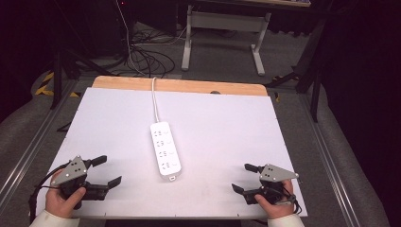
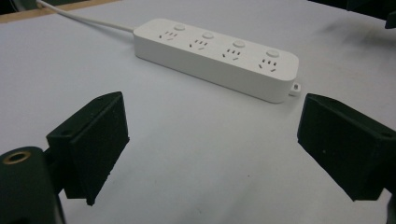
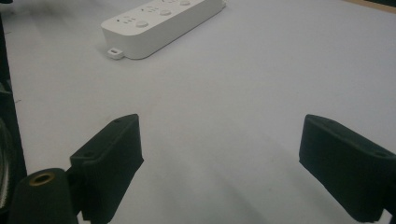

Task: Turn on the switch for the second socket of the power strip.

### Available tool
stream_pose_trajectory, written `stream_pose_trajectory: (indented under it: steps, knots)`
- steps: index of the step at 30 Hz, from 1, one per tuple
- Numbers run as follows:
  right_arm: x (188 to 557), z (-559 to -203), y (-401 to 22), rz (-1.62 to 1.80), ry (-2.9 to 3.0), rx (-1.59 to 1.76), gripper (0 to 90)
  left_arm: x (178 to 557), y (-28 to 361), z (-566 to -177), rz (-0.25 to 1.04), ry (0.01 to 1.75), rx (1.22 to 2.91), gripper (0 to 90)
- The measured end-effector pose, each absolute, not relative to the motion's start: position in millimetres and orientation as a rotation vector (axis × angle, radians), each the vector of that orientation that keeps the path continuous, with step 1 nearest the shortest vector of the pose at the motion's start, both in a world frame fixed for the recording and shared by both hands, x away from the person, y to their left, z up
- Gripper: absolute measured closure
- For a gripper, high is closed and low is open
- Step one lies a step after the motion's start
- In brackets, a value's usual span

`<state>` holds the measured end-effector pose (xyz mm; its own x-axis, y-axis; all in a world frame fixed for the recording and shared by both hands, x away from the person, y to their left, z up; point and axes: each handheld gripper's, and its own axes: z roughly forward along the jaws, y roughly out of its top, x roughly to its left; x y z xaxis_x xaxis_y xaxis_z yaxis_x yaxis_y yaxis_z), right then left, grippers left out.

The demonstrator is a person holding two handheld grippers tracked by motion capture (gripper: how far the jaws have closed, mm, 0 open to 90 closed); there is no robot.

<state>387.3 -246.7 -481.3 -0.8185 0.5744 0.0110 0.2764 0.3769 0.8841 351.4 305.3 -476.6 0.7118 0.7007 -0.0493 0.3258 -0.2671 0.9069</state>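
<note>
A white power strip (image 1: 165,149) with several sockets lies lengthwise in the middle of the white table top (image 1: 227,127); its white cord (image 1: 154,101) runs to the far edge. It shows too in the left gripper view (image 2: 219,58) and the right gripper view (image 3: 159,25). My left gripper (image 1: 106,171) rests near the front left corner, held in a hand, open with nothing between its jaws (image 2: 212,149). At the front right my right gripper (image 1: 245,178) is open and empty as well (image 3: 219,163). Both point toward the strip, well apart from it.
A wooden strip (image 1: 179,86) borders the table's far edge. Beyond it on the floor lie black cables (image 1: 146,59) and the white legs of another table (image 1: 222,33). Metal rails (image 1: 28,146) run along both sides of the table.
</note>
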Motion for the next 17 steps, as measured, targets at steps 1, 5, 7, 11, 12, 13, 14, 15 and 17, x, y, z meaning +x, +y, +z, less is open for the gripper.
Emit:
stream_pose_trajectory:
  steps: [1, 5, 7, 11, 12, 13, 14, 15, 17]
  knots:
    - [387.3, -481.2, -246.8, 1.414, 2.344, 0.749, 13.6, 350.9, 305.5, -477.9, 0.441, 0.816, 1.862, 9.0]
    - [387.3, -481.2, -246.8, 1.417, 2.343, 0.751, 13.6, 353.0, 310.4, -482.5, 0.404, 0.885, 1.822, 9.5]
    - [387.7, -481.2, -247.0, 1.413, 2.345, 0.749, 13.6, 355.1, 312.1, -485.0, 0.393, 0.883, 1.83, 10.6]
    - [387.6, -480.9, -247.0, 1.417, 2.343, 0.751, 13.6, 356.1, 313.5, -486.6, 0.409, 0.846, 1.855, 10.8]
    - [387.6, -481.0, -247.1, 1.416, 2.343, 0.751, 13.5, 356.2, 313.6, -486.5, 0.414, 0.833, 1.863, 10.8]
    - [387.6, -481.0, -247.3, 1.417, 2.343, 0.752, 13.6, 355.9, 313.3, -486.4, 0.419, 0.823, 1.869, 10.8]
    - [387.6, -481.0, -247.4, 1.417, 2.342, 0.752, 13.6, 355.4, 313.5, -485.9, 0.431, 0.816, 1.881, 10.8]
    - [387.6, -481.0, -247.6, 1.418, 2.342, 0.752, 13.6, 354.4, 313.5, -485.5, 0.438, 0.815, 1.883, 10.9]
    - [387.6, -481.1, -248.1, 1.415, 2.342, 0.755, 13.6, 352.9, 313.7, -484.9, 0.426, 0.807, 1.874, 11.0]
